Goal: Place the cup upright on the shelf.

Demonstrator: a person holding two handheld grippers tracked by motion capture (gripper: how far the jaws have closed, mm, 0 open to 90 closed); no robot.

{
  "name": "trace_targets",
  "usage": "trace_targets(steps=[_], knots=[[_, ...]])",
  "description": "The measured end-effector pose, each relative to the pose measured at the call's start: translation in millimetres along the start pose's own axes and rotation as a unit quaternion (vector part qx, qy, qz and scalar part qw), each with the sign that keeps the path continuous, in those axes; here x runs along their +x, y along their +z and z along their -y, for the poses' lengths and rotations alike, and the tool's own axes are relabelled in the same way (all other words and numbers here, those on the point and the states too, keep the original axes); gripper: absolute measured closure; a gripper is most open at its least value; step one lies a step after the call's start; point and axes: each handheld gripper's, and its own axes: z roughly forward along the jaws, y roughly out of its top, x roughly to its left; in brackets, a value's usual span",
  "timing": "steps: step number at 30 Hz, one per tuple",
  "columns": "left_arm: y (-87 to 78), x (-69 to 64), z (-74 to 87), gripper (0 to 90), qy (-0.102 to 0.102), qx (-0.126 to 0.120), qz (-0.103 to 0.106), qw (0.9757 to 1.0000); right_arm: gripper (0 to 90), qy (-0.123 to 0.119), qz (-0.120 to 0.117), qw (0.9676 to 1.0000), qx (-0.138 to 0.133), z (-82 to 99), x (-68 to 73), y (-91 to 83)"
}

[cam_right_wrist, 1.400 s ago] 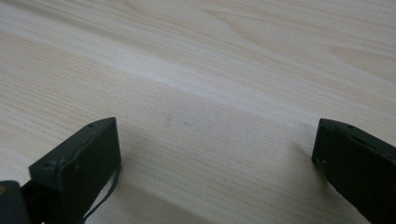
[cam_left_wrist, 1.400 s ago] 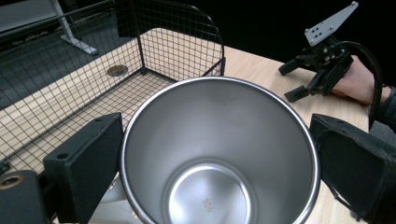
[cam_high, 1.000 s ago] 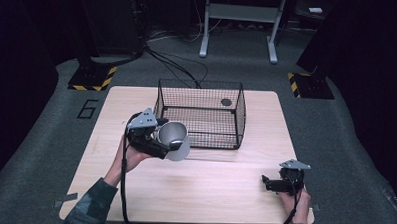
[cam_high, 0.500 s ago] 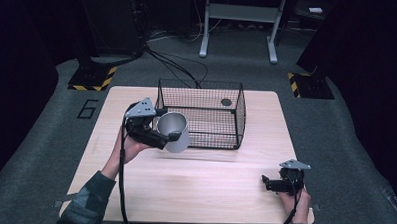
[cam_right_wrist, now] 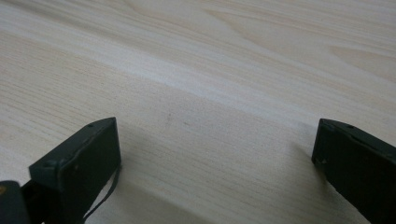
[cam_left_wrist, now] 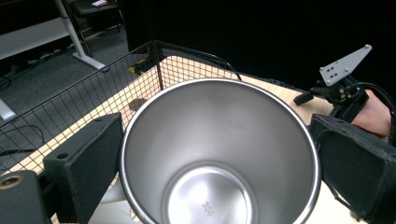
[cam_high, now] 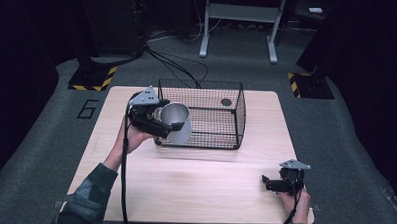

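Pale wooden table (cam_high: 194, 187); left gripper (cam_high: 170, 127) clamps shiny steel cup (cam_high: 176, 122) beside black wire basket (cam_high: 239, 113); risk: cup's base snags basket's rim, slips; right gripper (cam_high: 265, 182) gapes wide, empty.

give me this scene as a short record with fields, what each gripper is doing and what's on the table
left gripper: shut on the shiny steel cup, held at the basket's left front corner
steel cup: empty, mouth towards the gripper's camera
right gripper: open, holding nothing, low over the light wooden table near its front right corner
black wire basket: at the table's far middle, a small dark round thing inside
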Motion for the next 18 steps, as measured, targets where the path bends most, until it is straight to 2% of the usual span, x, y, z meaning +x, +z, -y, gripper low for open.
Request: trace_targets(steps=[18], knots=[[19.7, 15.8, -17.7, 5.7, 0.004, 0.010, -0.006, 0.9999, 0.7, -0.001, -0.001, 1.0000, 0.000, 0.1, -0.3, 0.0]])
